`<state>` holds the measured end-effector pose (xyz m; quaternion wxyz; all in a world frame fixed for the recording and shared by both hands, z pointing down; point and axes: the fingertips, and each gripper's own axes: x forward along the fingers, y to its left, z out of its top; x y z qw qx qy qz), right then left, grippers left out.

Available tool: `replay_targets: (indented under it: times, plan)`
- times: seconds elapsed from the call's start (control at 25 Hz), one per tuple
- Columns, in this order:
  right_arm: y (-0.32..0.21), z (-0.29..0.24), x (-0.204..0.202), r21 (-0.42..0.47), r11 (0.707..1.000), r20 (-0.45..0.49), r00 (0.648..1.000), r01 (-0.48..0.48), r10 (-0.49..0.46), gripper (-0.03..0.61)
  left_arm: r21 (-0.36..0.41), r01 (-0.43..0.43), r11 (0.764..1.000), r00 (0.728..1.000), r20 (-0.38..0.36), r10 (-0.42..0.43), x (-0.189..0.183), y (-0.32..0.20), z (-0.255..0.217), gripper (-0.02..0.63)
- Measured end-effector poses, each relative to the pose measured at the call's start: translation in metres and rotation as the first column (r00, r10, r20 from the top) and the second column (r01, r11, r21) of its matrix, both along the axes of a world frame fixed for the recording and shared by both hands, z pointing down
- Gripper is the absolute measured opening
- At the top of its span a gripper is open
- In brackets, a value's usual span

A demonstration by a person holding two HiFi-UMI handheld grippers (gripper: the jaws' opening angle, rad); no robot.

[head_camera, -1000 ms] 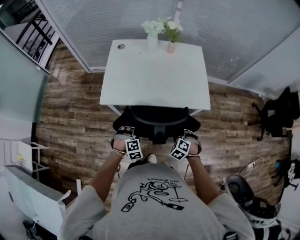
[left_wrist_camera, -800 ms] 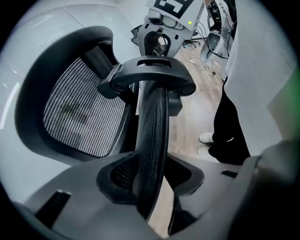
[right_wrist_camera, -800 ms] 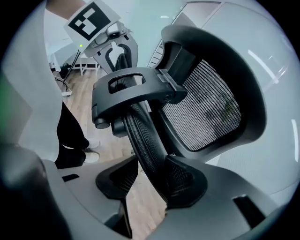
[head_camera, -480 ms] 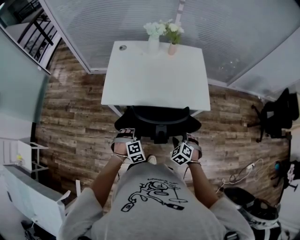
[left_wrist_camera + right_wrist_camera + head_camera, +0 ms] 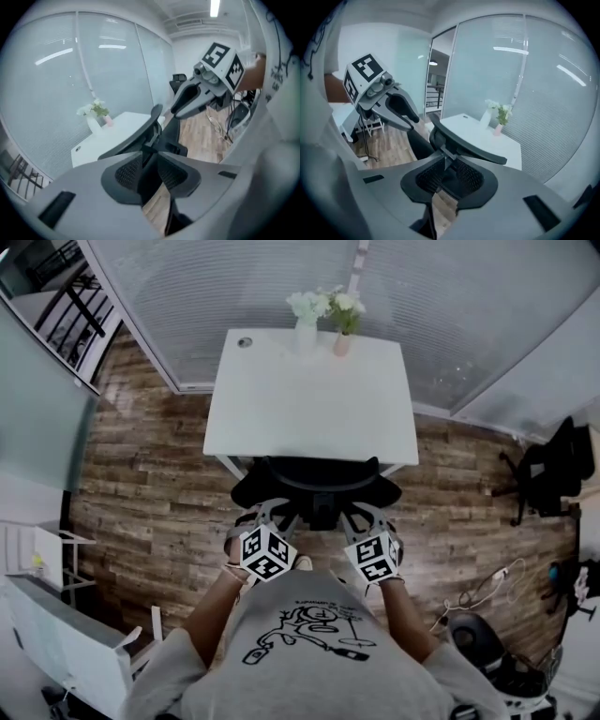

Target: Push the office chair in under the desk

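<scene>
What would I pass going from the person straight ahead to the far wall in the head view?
Grey shirt → left tool and right tool, side by side → black office chair → white desk → white vase and pink vase → frosted glass wall.

The white desk (image 5: 281,418) covers the front of the office chair (image 5: 314,486), so the seat is hidden. The chair's legs and wheels are hidden under it too. A tiny round spot (image 5: 245,341) at the desk's upper left corner is too small to tell. The person's shirt (image 5: 309,643) is cut off by the bottom edge. A second black chair (image 5: 553,470) is cut by the right edge. A white box (image 5: 66,648) at the lower left is cut off too. A dark round thing (image 5: 502,662) at the lower right is too unclear to name. In the right gripper view, the right gripper (image 5: 447,180) hides the chair's lower half.
</scene>
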<state>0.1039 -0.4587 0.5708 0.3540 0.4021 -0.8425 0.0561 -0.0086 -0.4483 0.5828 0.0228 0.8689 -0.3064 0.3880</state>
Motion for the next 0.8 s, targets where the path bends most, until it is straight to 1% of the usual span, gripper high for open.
replay_targets:
  times: [0.08,0.16,0.24,0.32,0.4,0.48,0.6,0.68,0.8]
  plan:
    - [-0.002,-0.024,-0.010,0.011,1.000,0.089,0.996,-0.009,0.008,0.088,-0.004,0.034,0.999,0.992,-0.120,-0.034,0.006,0.000,-0.029,0.086]
    - [-0.002,-0.047,-0.018,0.020,1.000,0.170,0.985,-0.011,0.008,0.072,-0.009,0.067,0.998,0.970,-0.232,-0.067,0.008,0.000,-0.057,0.070]
    - [-0.001,-0.068,-0.025,0.025,1.000,0.245,0.970,-0.012,0.006,0.067,-0.004,0.084,0.996,0.947,-0.312,-0.081,0.010,0.002,-0.085,0.059]
    - [0.001,-0.088,-0.032,0.026,1.000,0.316,0.949,-0.011,0.002,0.064,0.011,0.092,0.996,0.926,-0.368,-0.081,0.010,0.003,-0.111,0.047]
    - [0.004,-0.109,-0.039,0.034,0.999,0.380,0.925,-0.005,-0.009,0.061,0.019,0.101,0.995,0.899,-0.431,-0.083,0.010,0.005,-0.134,0.038]
    - [0.008,-0.131,-0.048,0.048,0.999,0.432,0.902,0.004,-0.025,0.057,0.012,0.111,0.994,0.858,-0.506,-0.090,0.010,0.006,-0.153,0.027]
    - [0.014,-0.160,-0.059,0.075,0.997,0.480,0.876,0.018,-0.052,0.054,-0.010,0.106,0.994,0.788,-0.609,-0.090,0.010,0.008,-0.179,0.005]
    - [0.019,-0.176,-0.066,0.095,0.995,0.499,0.863,0.030,-0.073,0.052,-0.012,0.102,0.995,0.757,-0.648,-0.085,0.009,0.009,-0.194,0.003]
    - [0.025,-0.196,-0.074,0.115,0.992,0.530,0.842,0.048,-0.102,0.051,-0.002,0.103,0.995,0.730,-0.679,-0.077,0.009,0.010,-0.211,0.003]
